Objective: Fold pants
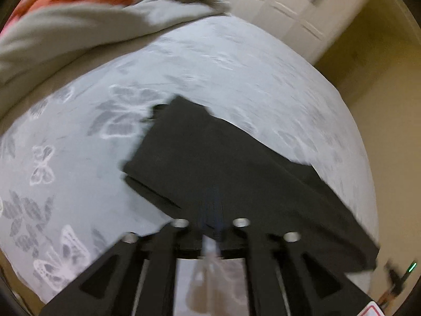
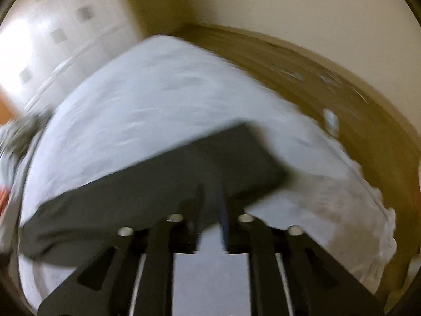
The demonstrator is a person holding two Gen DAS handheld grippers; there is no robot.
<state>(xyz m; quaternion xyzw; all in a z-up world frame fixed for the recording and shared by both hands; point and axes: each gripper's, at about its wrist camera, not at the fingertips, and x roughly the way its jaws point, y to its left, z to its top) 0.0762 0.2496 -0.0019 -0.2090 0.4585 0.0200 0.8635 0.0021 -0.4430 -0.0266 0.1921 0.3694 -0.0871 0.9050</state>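
Note:
Black pants (image 1: 223, 163) lie partly folded on a bed with a pale butterfly-print sheet (image 1: 79, 137). My left gripper (image 1: 211, 226) is shut on the near edge of the pants and holds it off the sheet. In the right wrist view the pants (image 2: 163, 179) stretch as a dark band across the bed (image 2: 158, 92). My right gripper (image 2: 211, 210) has its jaws close together over the near edge of the pants and appears shut on it. Both views are motion-blurred.
A grey and orange blanket (image 1: 79, 13) is heaped at the far left of the bed. White wardrobe doors (image 1: 289, 8) stand beyond it. Wooden floor (image 2: 329, 84) and a crumpled sheet edge (image 2: 368, 223) lie to the right.

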